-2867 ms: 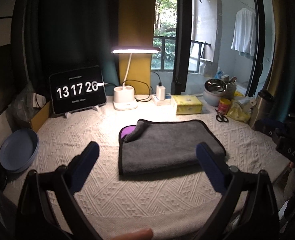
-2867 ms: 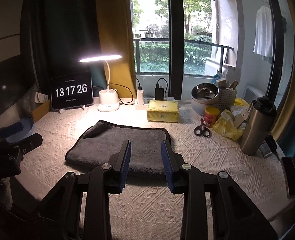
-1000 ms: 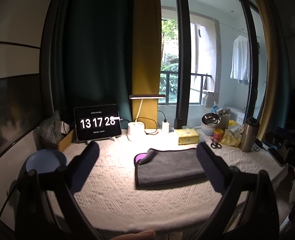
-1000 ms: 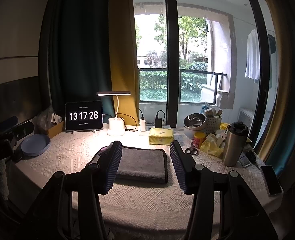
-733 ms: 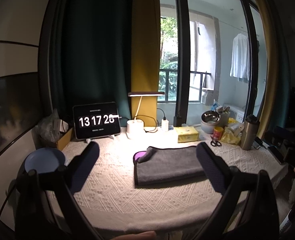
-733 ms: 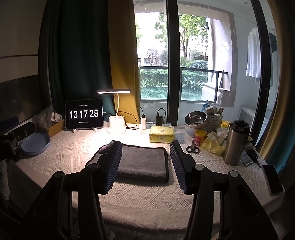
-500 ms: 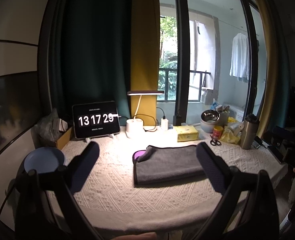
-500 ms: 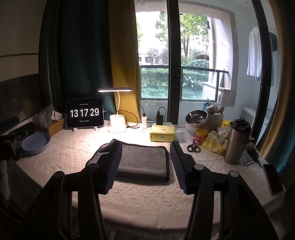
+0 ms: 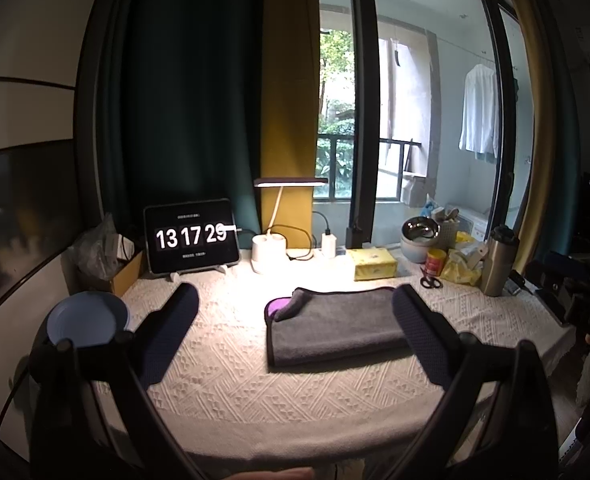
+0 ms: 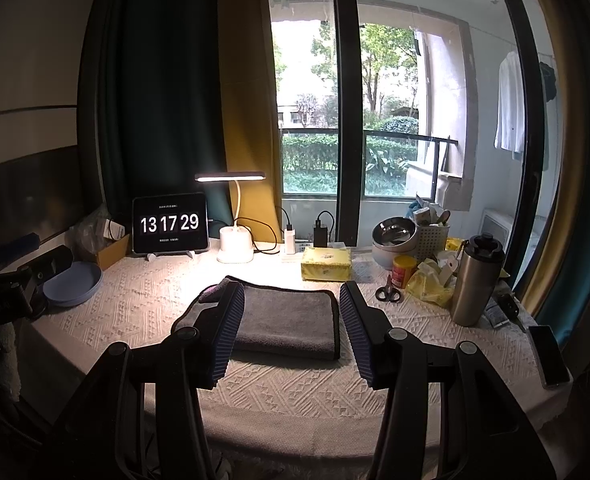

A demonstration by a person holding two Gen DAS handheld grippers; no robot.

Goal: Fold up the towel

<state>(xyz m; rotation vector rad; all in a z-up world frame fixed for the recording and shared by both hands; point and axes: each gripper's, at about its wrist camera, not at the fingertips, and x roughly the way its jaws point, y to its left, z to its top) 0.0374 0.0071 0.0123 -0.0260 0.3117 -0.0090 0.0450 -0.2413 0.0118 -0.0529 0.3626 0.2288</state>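
A grey towel (image 9: 335, 326) with a black edge lies folded flat on the white-clothed table (image 9: 231, 384). One corner at its far left is turned back, showing a purple underside (image 9: 275, 306). It also shows in the right wrist view (image 10: 283, 322). My left gripper (image 9: 293, 300) is open wide and empty, held back from the table's front edge. My right gripper (image 10: 291, 292) is open and empty, also held back above the front edge, with the towel seen between its fingers.
A clock tablet (image 9: 191, 238), a lit desk lamp (image 9: 271, 258) and a yellow tissue box (image 9: 375, 264) stand at the back. A blue bowl (image 9: 87, 320) sits at the left. A steel flask (image 10: 475, 280), scissors (image 10: 389, 294), bowls and clutter fill the right, with a phone (image 10: 547, 356) near the edge.
Both grippers pulled back and up from the towel, so more of the room shows. The right gripper opened wider. The towel has not moved.
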